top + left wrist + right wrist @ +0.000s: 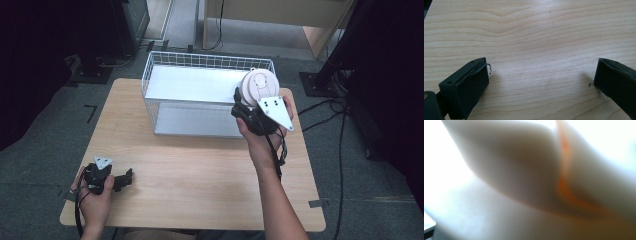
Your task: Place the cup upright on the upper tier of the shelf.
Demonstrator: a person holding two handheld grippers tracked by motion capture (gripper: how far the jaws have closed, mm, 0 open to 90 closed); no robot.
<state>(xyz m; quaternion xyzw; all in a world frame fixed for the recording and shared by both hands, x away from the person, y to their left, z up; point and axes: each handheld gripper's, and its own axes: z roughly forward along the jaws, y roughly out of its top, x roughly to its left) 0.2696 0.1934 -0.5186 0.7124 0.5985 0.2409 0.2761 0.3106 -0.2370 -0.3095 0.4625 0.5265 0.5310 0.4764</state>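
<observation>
My right gripper (252,102) clamps a white lidded container (258,86) above the wire basket (200,65) rim at two o'clock, my left gripper (122,180) idle and agape; loosening early could tumble it outside.

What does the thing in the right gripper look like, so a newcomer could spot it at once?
Find the white wire basket at the table's far edge. At its right corner the right gripper holds a round pale lidded container over the rim. It is the only rounded, cream-coloured item there.
</observation>
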